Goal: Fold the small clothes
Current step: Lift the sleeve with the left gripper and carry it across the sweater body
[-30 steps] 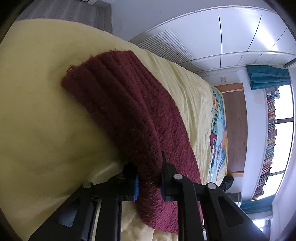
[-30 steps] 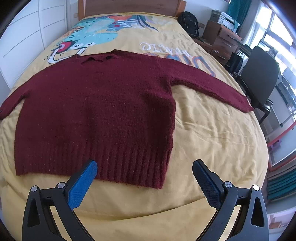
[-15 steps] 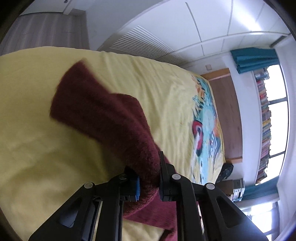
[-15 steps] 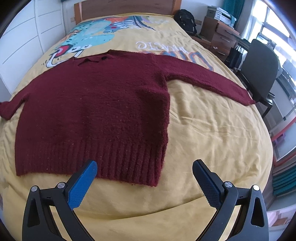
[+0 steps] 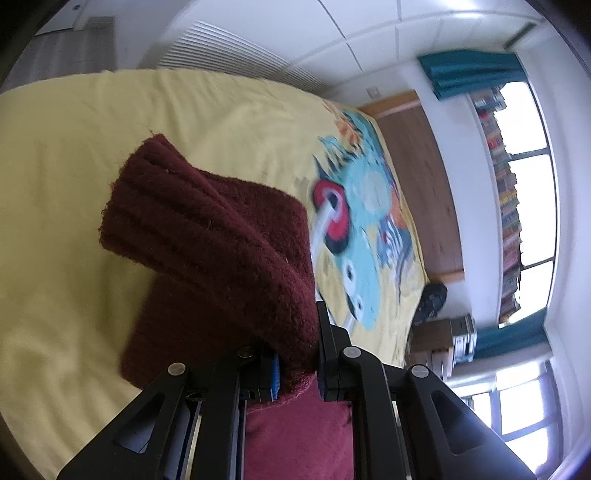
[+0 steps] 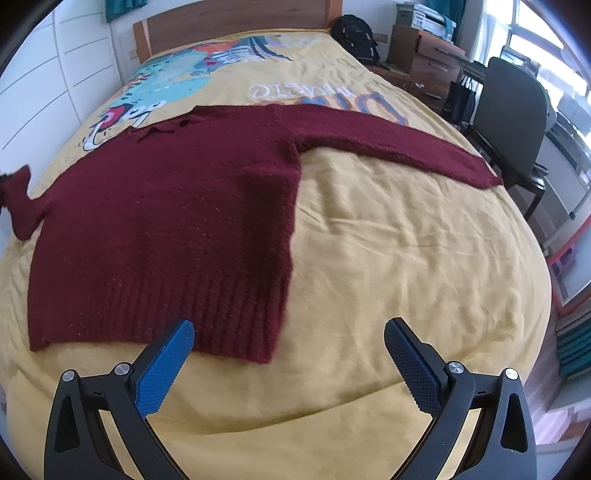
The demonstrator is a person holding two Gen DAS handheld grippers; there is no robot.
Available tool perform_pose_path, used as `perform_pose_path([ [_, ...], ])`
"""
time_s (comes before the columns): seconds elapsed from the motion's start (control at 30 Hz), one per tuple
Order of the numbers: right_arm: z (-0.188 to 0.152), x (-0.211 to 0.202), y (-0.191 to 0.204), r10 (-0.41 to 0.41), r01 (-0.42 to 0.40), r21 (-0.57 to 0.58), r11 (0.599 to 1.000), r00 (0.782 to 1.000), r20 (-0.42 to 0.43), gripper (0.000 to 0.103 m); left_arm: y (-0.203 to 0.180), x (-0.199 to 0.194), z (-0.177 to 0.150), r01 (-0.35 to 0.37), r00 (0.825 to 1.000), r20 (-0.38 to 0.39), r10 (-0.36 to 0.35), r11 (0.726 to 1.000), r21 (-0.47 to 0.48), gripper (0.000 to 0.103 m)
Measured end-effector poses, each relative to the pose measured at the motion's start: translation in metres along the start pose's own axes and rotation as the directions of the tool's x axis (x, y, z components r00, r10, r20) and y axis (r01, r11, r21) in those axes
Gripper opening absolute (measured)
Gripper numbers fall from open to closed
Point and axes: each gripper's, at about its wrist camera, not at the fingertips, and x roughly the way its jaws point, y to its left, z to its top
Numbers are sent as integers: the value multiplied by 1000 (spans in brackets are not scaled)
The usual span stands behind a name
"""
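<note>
Lifted and doubled over since the earlier pictures: the sleeve cuff [image 5: 192,206] of the sweater [image 6: 166,221], which lay flat along the bed [image 6: 388,258] a second ago and is now raised, its ribbed end drooping back over itself.

Left tool [image 5: 297,354]: closed on the sleeve, knit pinched between both jaws just behind the cuff. In the right wrist view the same sleeve end [image 6: 16,199] is seen bunched and lifted at the far left edge of the bed.

Right tool [image 6: 288,354]: jaws spread wide, nothing held, hovering above the yellow bedcover near the sweater's ribbed hem [image 6: 184,317]. Its view has drawn closer to the garment than before.

Sweater: dark red knit, spread face-up across the bed, body flat, collar toward the headboard [image 6: 229,18]. Other sleeve [image 6: 406,151] laid out straight toward the bedside where an office chair [image 6: 513,122] stands.

Judgement: first fold is under way; the left sleeve is probably being carried inward across the body. Right sleeve, hem and body folds are not yet begun. Loose heavy knit may slump out of line when released.
</note>
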Motion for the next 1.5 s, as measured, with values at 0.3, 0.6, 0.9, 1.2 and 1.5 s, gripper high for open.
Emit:
perform_pose_path([
  [0.3, -10, 4, -29, 20, -20, 41, 999, 1000, 4, 103, -78, 67, -63, 39, 993, -117, -28, 995, 87, 12],
  [0.6, -18, 8, -50, 40, -40, 68, 997, 999, -3, 103, -135, 125, -137, 67, 971, -238, -22, 981, 181, 12],
  [0.9, -24, 13, -72, 45, -44, 107, 993, 999, -9, 103, -171, 170, -213, 60, 942, -333, 48, 950, 305, 12],
  [1.2, -25, 20, -84, 45, -42, 120, 992, 999, -18, 103, -157, 204, -278, -24, 898, -386, 210, 900, 434, 12],
  [1.5, -25, 25, -86, 50, -47, 119, 992, 998, -24, 103, -136, 206, -308, -60, 870, -400, 289, 866, 496, 12],
])
